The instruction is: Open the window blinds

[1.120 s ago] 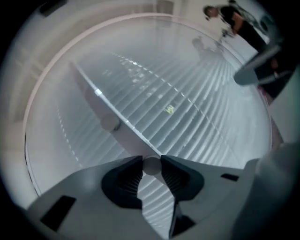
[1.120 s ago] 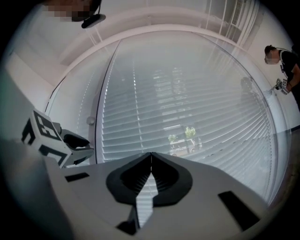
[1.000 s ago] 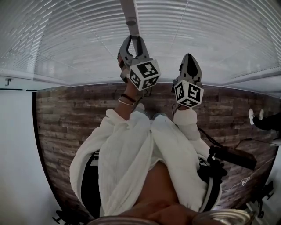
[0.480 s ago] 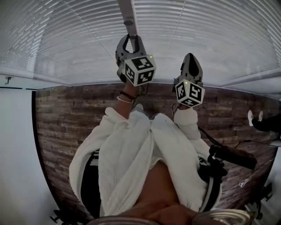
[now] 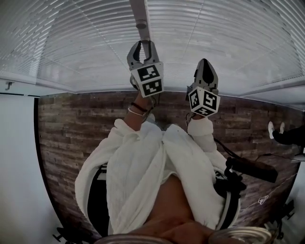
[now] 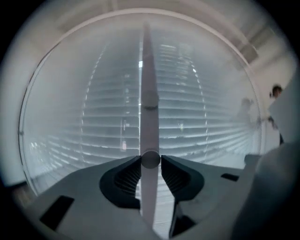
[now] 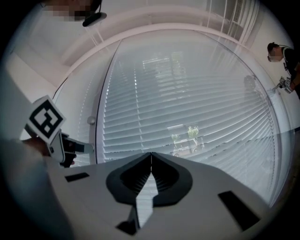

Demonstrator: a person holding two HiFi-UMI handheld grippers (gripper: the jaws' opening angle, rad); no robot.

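White slatted window blinds [image 5: 228,38] fill the space ahead, and their slats [image 7: 187,93] lie nearly shut. A pale tilt wand [image 5: 141,14] hangs in front of them. My left gripper [image 5: 143,44] is shut on the wand [image 6: 149,93], whose round section sits squeezed between the jaw tips of the left gripper [image 6: 150,160]. To its right my right gripper [image 5: 205,62] points at the blinds, apart from the wand. In the right gripper view the right gripper [image 7: 150,157] is shut with nothing in it, and the left gripper's marker cube [image 7: 45,119] shows at the left.
A white sill [image 5: 57,86] runs under the blinds above a wood-plank floor [image 5: 71,128]. A black device [image 5: 252,169] lies on the floor at the right. Another person [image 7: 281,51] stands at the window's far right end.
The left gripper has rolled about its own axis while staying on the wand, so its marker cube shows different faces. The right gripper has kept still.
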